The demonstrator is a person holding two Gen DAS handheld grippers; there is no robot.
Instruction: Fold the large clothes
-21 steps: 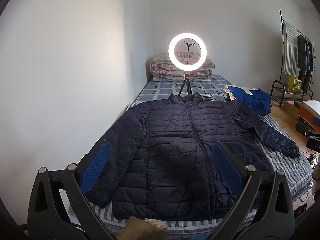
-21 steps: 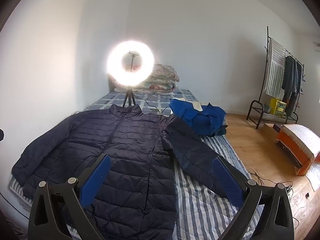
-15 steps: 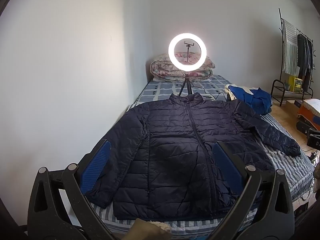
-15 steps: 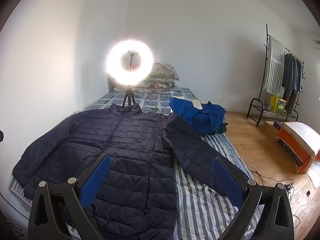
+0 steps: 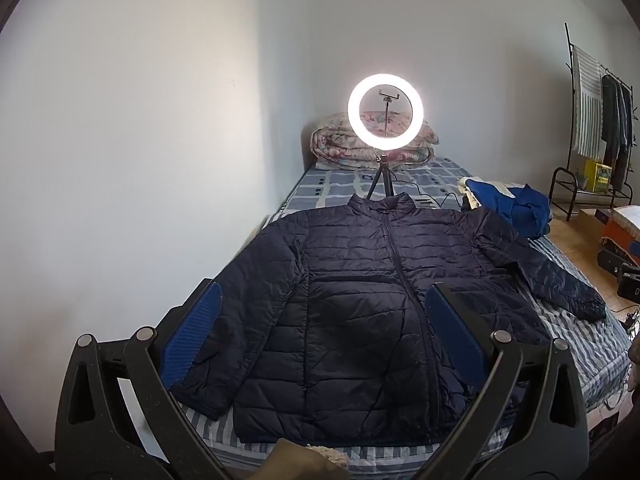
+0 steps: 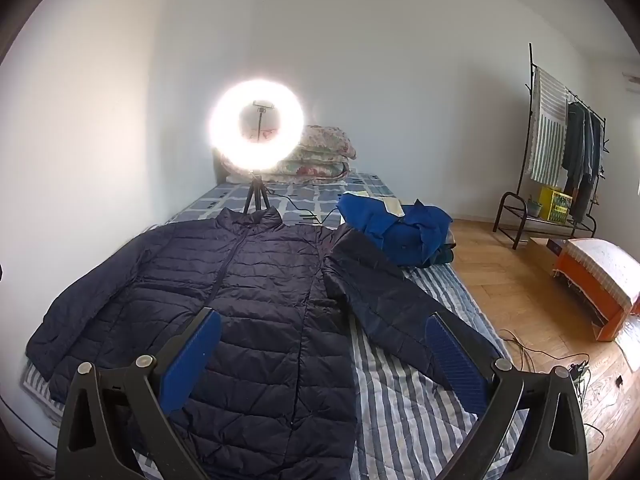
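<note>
Tongs both spread to their widest, nothing between the blue pads: left gripper (image 5: 320, 344) hangs over the jacket's (image 5: 372, 300) lower front, right gripper (image 6: 320, 360) over its right hem and the bare striped bed (image 6: 400, 400). Against the frames of half a second back I see almost no change; the jacket sits marginally lower in the left view, no more. I judge folding not yet begun. Jacket lies flat, zipped, collar far, sleeves splayed left and right. Right cuff is masked by the right tong's pad in the right view. Ring light (image 6: 256, 124) glares out the bedding behind it. Tan object (image 5: 304, 460) at the near edge, cut off, unidentifiable.
</note>
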